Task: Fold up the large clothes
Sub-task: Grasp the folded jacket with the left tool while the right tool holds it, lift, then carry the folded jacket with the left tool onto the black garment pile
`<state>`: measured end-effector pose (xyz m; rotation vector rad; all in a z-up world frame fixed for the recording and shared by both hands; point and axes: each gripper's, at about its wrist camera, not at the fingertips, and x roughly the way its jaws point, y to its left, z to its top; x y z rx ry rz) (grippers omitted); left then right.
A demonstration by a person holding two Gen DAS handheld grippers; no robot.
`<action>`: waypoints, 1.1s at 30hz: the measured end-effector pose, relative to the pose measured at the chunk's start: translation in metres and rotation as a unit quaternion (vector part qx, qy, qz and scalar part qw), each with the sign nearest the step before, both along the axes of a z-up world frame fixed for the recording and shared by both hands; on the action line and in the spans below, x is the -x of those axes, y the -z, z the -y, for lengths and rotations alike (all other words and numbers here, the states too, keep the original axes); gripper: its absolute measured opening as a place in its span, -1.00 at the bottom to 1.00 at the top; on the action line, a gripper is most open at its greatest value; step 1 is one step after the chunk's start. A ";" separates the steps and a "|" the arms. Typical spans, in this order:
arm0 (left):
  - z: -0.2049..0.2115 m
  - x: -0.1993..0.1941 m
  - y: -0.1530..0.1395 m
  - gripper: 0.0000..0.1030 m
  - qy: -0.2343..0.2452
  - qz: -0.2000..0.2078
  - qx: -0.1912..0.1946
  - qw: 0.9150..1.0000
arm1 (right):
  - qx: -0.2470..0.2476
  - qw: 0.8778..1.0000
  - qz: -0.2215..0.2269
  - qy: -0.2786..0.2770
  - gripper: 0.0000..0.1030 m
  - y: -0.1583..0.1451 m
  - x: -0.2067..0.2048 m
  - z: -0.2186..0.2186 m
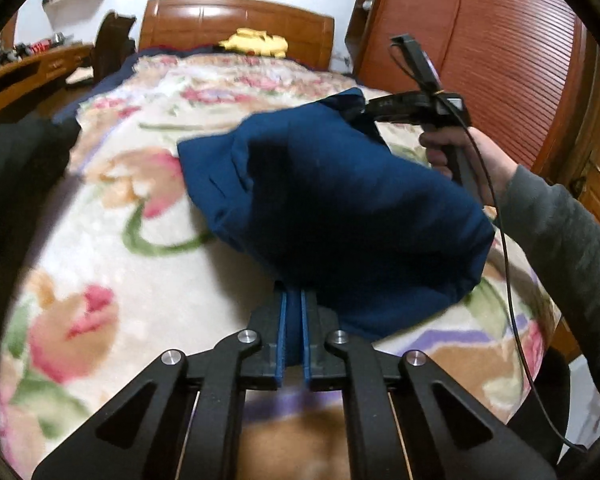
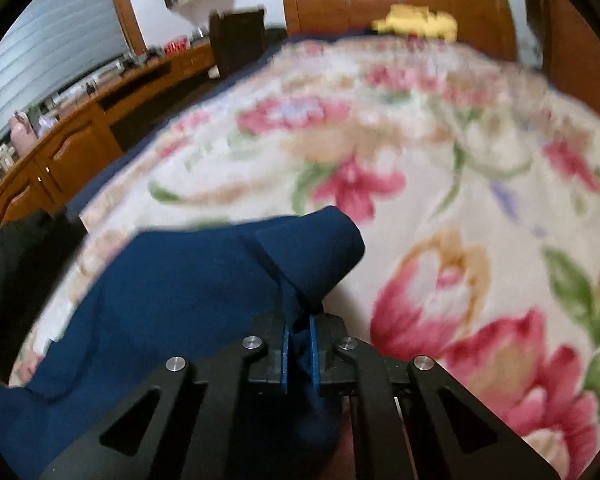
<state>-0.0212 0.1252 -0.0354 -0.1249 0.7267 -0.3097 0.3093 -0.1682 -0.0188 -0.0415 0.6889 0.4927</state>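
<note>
Each gripper (image 1: 294, 300) (image 2: 299, 320) apparently clamped on navy garment (image 1: 332, 208) over floral blanket (image 1: 132, 272), headboard (image 1: 236, 20) beyond.

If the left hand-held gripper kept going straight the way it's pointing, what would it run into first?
Most likely the navy blue garment: the left hand-held gripper is shut on its near edge, and the bunched cloth fills the line ahead. Beyond that lies the floral blanket, though depth is hard to judge.
</note>
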 end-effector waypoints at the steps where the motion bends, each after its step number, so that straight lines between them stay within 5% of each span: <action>1: -0.003 0.005 -0.009 -0.87 -0.008 0.015 -0.001 1.000 | 0.009 1.000 0.016 -0.001 -0.88 -0.010 0.006 -0.004; 12: -0.082 0.032 -0.097 -0.90 -0.097 0.105 -0.048 0.989 | 0.057 0.989 0.131 -0.032 -0.89 -0.083 0.071 -0.072; 21: -0.204 0.090 -0.169 -0.90 -0.219 0.134 -0.139 0.956 | 0.044 0.974 0.196 -0.109 -0.89 -0.137 0.108 -0.199; 26: -0.280 0.130 -0.164 -0.90 -0.304 0.116 -0.155 0.933 | 0.024 0.965 0.201 -0.169 -0.89 -0.135 0.132 -0.283; 29: -0.311 0.143 -0.132 -0.90 -0.347 0.070 -0.155 0.923 | 0.033 0.962 0.188 -0.194 -0.88 -0.106 0.138 -0.328; 33: -0.312 0.150 -0.096 -0.90 -0.350 0.033 -0.166 0.921 | 0.077 0.963 0.161 -0.200 -0.84 -0.055 0.133 -0.365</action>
